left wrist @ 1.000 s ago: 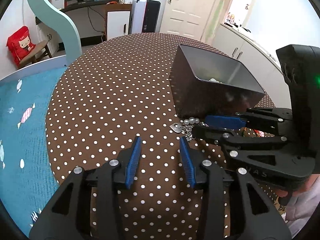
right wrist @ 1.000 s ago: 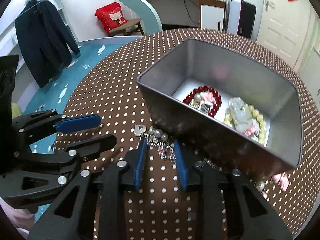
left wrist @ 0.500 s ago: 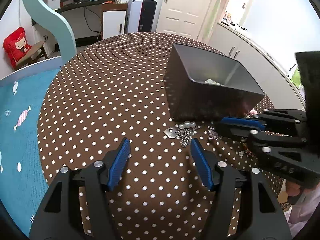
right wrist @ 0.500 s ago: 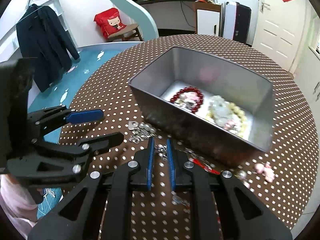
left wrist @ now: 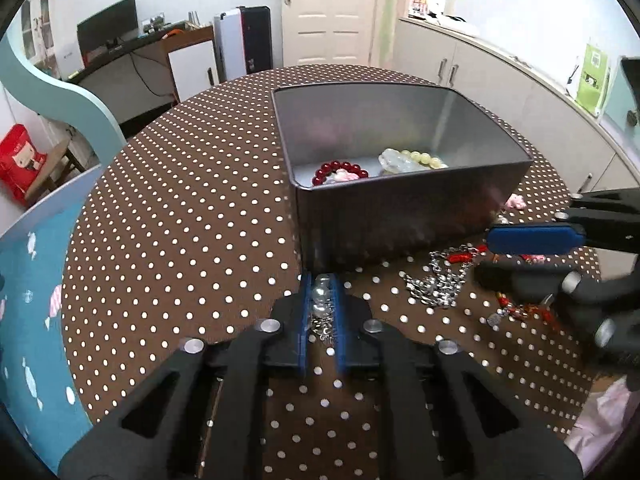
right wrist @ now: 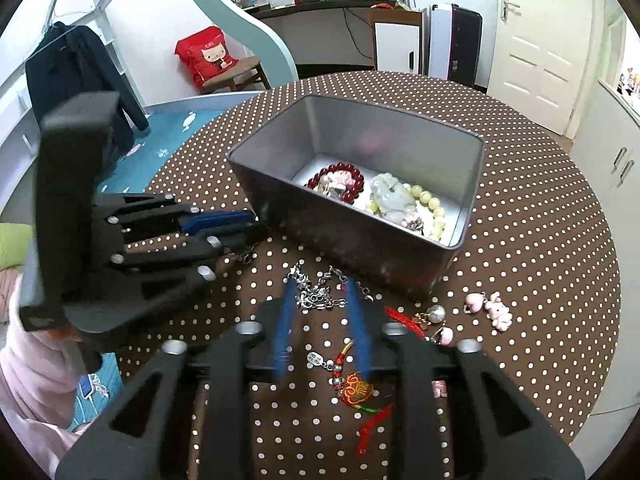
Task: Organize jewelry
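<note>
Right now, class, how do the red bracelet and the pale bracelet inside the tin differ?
The red bracelet has small, dark red, glossy beads; the pale bracelet has larger, cream-yellow beads. The red bracelet forms a closed ring around pinkish charms, while the pale bracelet curves beside a whitish carved pendant. The red bracelet lies nearer the tin's left end, the pale bracelet toward its right. Both are beaded and rest on the tin's floor.
</note>
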Demonstrator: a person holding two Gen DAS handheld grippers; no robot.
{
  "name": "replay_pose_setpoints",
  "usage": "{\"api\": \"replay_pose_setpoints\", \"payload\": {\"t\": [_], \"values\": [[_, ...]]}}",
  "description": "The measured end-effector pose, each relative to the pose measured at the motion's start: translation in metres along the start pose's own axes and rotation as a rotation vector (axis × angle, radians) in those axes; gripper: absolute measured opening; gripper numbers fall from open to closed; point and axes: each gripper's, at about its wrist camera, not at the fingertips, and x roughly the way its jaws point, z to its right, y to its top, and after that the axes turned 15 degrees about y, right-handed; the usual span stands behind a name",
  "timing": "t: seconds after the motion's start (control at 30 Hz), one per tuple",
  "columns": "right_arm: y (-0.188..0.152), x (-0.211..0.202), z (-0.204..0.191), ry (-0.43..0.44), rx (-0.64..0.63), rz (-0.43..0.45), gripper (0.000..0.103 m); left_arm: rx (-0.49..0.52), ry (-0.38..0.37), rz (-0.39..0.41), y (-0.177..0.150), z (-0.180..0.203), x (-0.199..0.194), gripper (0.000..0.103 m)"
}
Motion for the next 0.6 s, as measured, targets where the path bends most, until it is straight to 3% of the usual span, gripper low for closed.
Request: {"api": "replay_pose_setpoints", "payload": {"t": [0.03,0.2,0.3,0.37,0.4,0.6], "values": [[0.000,0.004,-0.001,-0.005,-0.006,-0.010,0.044,0.008,0.007,0.003,-0.001,0.000,0.000,0.009],[0.003,0.024,-0.008,0.003,-0.042,-0.046,0.044,-0.070,-0.008,-0.016,-0.007,-0.017,-0.004,0.009],[0.003,0.036,-0.012,0.012,-0.080,-0.054,0.038,-0.129,-0.036,-0.020,-0.012,-0.029,-0.011,0.009],[0.004,0.038,-0.014,-0.021,-0.101,-0.044,0.018,-0.167,-0.053,-0.019,-0.014,-0.036,-0.016,0.009],[0.004,0.036,-0.012,-0.031,-0.094,-0.043,0.013,-0.176,-0.056,-0.018,-0.015,-0.038,-0.019,0.009],[0.006,0.027,0.001,-0.005,-0.037,-0.029,0.010,-0.205,-0.063,0.010,-0.018,-0.041,-0.035,0.009]]}}
